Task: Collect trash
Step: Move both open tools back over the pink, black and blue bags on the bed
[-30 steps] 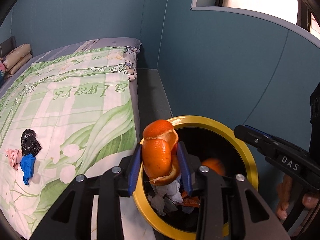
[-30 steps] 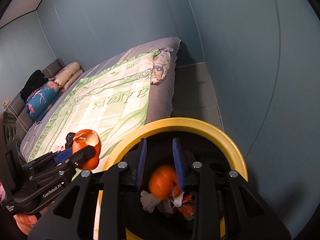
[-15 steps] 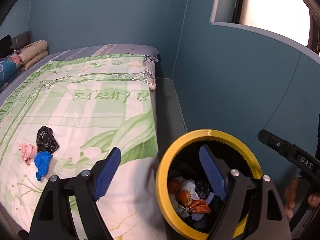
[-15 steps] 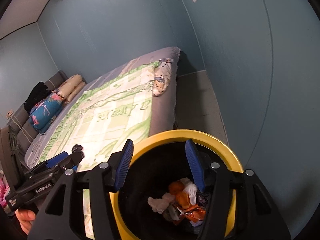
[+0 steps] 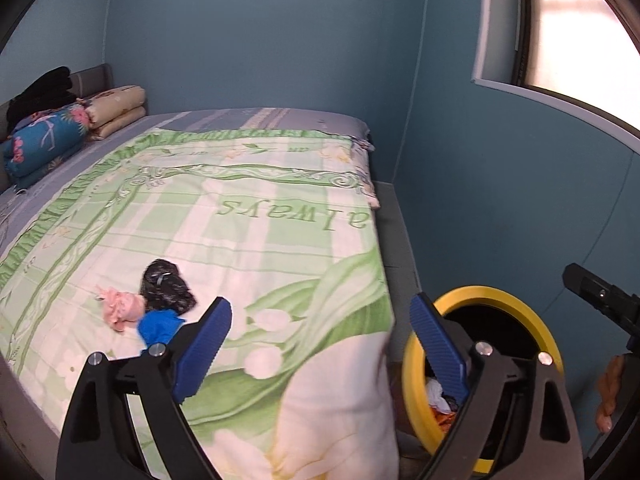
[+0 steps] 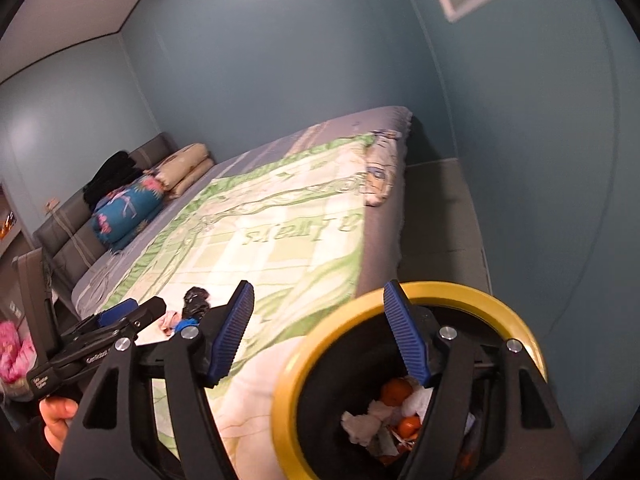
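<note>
Lower left, on the bedspread (image 5: 248, 240): three scraps (image 5: 160, 300). Both tongs, left (image 5: 320, 344) and right (image 6: 320, 336), just opened, empty; clustered scraps risk a partial grab.

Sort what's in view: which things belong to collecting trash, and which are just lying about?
Job:
- yellow-rimmed bin with peels and tissues
- black wad
- pink wad
- blue wad

Lying about:
- quilt
- floral bedding roll
- beige pillows

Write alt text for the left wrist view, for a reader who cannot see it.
The left gripper, whose jaws have just been opening, hangs open and empty over the near corner of a bed with a green floral quilt. Three scraps lie together on the quilt: black, pink and blue. A yellow-rimmed bin holding trash stands at right.
</note>
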`<move>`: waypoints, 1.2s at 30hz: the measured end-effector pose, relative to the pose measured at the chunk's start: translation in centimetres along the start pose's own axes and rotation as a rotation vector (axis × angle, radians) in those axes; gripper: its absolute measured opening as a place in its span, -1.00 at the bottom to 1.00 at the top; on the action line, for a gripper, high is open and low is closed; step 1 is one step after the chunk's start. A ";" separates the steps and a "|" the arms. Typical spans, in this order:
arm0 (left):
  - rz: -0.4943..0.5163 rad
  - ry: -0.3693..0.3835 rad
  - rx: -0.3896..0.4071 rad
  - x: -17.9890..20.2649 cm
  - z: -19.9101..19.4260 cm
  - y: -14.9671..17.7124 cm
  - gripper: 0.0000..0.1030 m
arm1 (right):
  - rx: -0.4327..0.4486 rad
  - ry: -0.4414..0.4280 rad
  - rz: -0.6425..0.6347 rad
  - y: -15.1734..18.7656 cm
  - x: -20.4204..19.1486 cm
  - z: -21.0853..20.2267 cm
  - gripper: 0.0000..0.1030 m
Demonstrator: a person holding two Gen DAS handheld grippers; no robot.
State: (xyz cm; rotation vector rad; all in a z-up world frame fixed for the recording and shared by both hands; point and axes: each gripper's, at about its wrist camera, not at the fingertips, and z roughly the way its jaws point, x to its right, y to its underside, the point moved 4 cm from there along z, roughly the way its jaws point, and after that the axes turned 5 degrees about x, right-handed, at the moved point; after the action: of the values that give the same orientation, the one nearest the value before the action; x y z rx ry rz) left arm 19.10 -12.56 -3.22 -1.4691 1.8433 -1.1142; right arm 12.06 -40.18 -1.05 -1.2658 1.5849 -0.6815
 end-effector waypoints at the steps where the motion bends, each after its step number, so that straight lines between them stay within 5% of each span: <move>1: -0.009 -0.011 0.002 -0.8 -0.1 -0.1 0.69 | 0.000 -0.009 -0.010 -0.1 -0.6 0.1 0.25; 17: -0.080 -0.177 0.031 -11.0 -2.0 -0.2 0.70 | -0.061 -0.160 -0.144 0.0 -10.2 4.6 0.33; 36: -0.173 -0.275 -0.014 -19.2 -0.2 1.6 0.70 | -0.140 -0.288 -0.258 2.3 -17.9 10.6 0.43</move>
State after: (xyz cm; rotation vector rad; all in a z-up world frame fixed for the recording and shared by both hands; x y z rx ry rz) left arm 23.28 6.01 -6.13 -1.7218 1.5622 -0.9231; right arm 20.83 -21.18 -1.11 -1.6134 1.2625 -0.5239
